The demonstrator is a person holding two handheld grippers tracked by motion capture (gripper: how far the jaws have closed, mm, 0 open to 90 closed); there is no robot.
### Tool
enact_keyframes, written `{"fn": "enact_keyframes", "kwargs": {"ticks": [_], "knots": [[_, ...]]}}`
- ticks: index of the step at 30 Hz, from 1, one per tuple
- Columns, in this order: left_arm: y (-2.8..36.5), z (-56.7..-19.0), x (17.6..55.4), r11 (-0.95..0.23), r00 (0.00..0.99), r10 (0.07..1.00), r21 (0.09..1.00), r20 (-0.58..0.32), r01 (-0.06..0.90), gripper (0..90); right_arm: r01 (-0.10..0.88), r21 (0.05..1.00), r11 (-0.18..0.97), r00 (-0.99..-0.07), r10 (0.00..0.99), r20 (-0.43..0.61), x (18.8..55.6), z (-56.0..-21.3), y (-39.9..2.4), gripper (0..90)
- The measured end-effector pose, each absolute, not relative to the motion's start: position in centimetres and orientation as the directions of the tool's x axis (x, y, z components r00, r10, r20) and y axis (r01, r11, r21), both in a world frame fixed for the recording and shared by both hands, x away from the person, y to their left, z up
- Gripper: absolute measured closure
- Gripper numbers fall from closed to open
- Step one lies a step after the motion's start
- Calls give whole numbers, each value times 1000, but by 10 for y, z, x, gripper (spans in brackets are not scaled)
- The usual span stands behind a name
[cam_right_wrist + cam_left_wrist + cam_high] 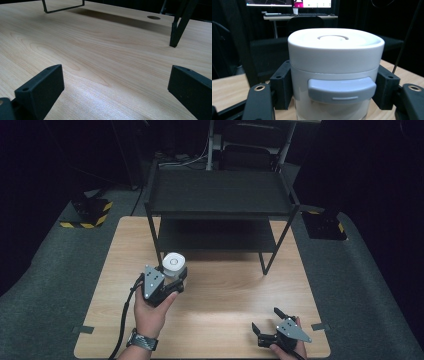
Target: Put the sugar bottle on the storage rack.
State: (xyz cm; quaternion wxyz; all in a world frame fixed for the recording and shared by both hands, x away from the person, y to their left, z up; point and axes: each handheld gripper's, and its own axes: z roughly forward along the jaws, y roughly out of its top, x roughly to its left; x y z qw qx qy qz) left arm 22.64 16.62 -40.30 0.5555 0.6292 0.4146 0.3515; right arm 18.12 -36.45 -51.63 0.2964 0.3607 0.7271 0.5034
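White canister (173, 264), capped by a white lid, is clamped between the jaws of the left gripper (169, 276) near the front leg of the black shelf rack (220, 195). Farther right, the right gripper (266, 321) is held wide open and empty over the wooden table (225, 290).

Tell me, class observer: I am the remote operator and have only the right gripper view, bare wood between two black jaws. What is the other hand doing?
Observer: The left claw is shut on a white canister, its jaws pressing both sides.
Operator: Where on the table is that?
Observer: Near the front left leg of the black shelf rack, on the wooden table.
Operator: Any detail on the canister?
Observer: A grey tab sits below its white lid, facing the left gripper view.
Operator: And my claw from above?
Observer: The right claw is open near the table's front right corner.
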Motion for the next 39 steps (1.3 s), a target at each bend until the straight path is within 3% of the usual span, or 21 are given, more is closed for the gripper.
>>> {"fn": "enact_keyframes", "kwargs": {"ticks": [19,39], "knots": [[144,-351,268,-41,390,921,995,3,90,315,222,947,231,-567,821,-68,181,-517,-365,5],[125,-345,309,-48,357,934,993,7,105,315,216,949,230,-570,819,-68,181,-518,-367,5]]}}
